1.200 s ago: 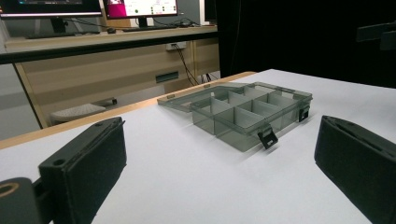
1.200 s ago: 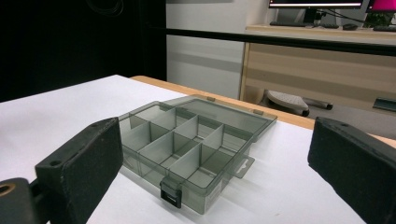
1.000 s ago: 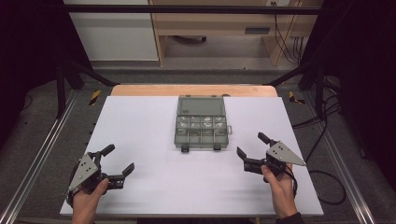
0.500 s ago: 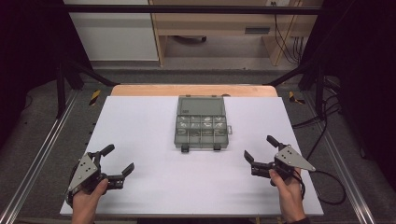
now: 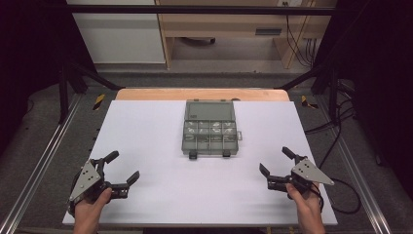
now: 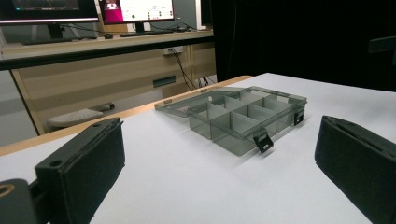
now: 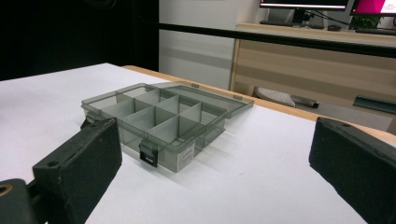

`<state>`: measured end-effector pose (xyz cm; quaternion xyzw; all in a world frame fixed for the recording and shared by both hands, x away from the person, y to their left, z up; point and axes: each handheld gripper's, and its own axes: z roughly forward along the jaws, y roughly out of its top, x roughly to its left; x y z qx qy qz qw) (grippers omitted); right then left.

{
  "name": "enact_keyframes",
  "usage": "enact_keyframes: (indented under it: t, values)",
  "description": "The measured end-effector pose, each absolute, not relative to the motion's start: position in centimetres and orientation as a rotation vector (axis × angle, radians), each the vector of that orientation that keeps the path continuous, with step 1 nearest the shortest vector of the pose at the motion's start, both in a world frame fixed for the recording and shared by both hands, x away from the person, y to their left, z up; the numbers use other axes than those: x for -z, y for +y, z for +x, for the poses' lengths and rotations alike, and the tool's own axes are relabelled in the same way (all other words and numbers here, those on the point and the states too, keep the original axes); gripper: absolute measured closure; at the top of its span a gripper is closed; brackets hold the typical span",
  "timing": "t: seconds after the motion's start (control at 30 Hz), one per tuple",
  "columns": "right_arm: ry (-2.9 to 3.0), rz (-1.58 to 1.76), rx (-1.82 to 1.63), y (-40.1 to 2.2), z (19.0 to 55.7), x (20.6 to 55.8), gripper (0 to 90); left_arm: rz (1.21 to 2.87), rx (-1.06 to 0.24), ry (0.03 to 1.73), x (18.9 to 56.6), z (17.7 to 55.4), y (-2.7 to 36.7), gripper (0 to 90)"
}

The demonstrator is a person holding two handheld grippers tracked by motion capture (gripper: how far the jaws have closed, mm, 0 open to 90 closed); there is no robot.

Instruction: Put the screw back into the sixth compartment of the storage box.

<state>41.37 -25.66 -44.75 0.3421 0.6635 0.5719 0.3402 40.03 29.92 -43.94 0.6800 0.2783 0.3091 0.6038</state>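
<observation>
Open compartment box (image 5: 211, 129) lies on the white table (image 5: 156, 122), between and beyond both grippers.

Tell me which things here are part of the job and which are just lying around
Part of the job:
- compartment box, lid open, lying flat behind it
- left gripper, open
- right gripper, open

Just lying about:
- white table, bearing the box
- monitors on the desk behind
- cables on the floor
</observation>
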Motion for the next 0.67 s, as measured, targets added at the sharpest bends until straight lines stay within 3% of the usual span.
enact_keyframes:
  t: [0.67]
  values:
    - [1.801, 0.833, -1.552, -25.1, 41.6, 47.4, 2.7, 1.575, -0.753, 0.575, 44.0, 40.0, 29.7, 1.0]
